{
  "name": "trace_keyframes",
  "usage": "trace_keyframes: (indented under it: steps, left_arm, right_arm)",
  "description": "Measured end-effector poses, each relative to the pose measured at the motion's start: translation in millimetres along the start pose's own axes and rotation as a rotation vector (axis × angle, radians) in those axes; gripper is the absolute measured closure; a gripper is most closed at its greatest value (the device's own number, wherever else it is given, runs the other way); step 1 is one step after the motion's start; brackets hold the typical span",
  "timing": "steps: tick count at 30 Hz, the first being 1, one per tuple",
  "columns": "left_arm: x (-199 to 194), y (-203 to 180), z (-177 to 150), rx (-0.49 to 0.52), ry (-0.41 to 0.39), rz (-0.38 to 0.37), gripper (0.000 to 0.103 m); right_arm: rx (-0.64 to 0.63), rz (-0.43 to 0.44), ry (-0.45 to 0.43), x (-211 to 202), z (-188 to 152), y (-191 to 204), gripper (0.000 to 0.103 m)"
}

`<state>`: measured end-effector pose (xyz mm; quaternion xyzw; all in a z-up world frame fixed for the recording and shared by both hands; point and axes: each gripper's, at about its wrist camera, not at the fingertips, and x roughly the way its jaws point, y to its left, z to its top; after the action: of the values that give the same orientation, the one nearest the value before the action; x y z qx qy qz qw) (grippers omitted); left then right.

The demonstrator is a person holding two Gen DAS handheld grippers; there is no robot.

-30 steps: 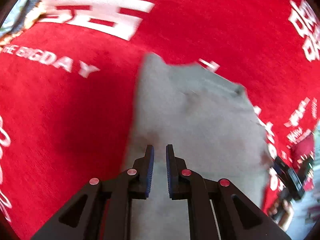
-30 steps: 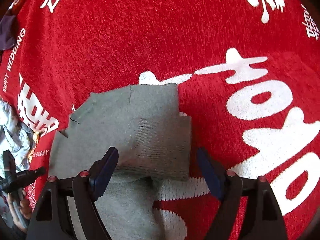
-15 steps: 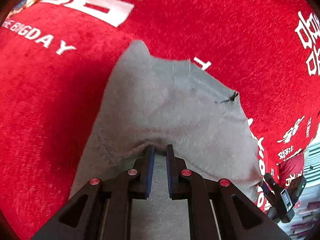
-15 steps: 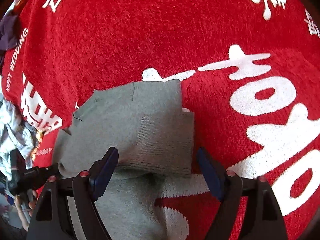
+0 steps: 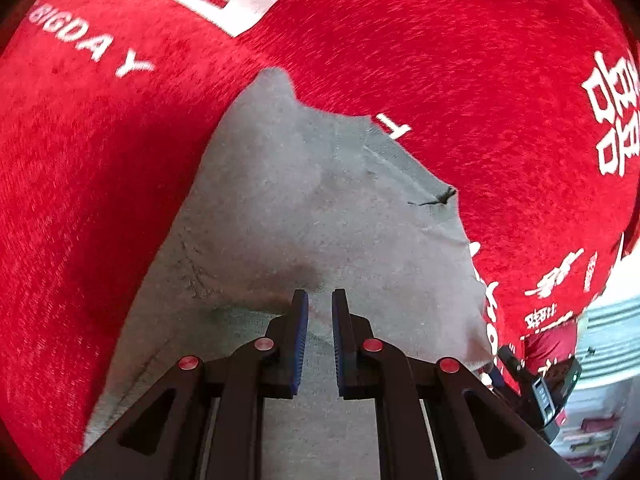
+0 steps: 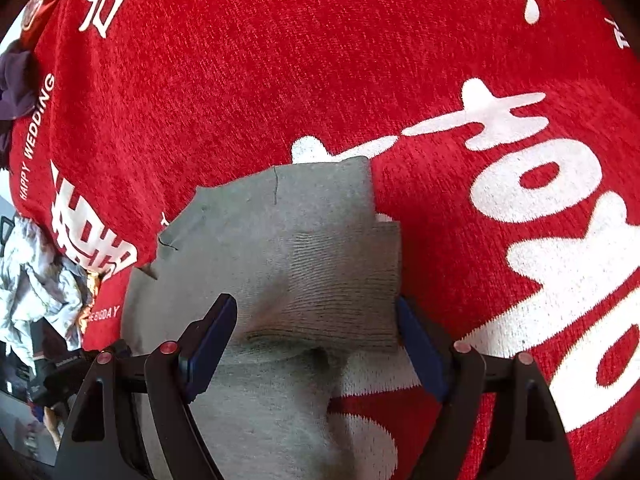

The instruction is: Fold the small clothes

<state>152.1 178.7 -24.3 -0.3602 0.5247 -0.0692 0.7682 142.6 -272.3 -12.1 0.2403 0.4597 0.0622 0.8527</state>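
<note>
Grey garment on red cloth, partly folded, ribbed hem doubled over. Left tongs nearly closed, pinching raised fold. Right tongs spread wide, holding nothing, straddling hem. Probably final fold and flattening left.

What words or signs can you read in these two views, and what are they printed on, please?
"BIGDAY", first letters cut off, white on the red cloth, left view.
"HAPPY WEDDING", white along the cloth's left edge, right view.
"BIGDAY", tiny, near the cloth's lower left edge, right view.
Large white Chinese characters on the cloth: visible, but I cannot read them reliably.
Grey garment: no text visible.
</note>
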Motion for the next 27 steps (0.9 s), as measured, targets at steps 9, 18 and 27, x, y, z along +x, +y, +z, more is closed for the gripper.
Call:
trace_keyframes:
  steps: [9,18,27]
  left_arm:
    - [-0.6,18.8,-19.4,-0.154,0.025,0.102,0.092]
    - [-12.8,12.0,-21.8,-0.061,-0.06,0.192,0.092]
    - [-3.3,11.7,-10.8,-0.152,-0.032,0.144,0.092]
  right_arm:
    - [0.0,0.0,0.013,4.5,-1.3,-5.0,0.019]
    - [-0.005,0.0,0.018,5.6,-3.4,-6.4,0.019]
    - [0.001,0.004,0.018,7.2,-4.1,-6.2,0.019]
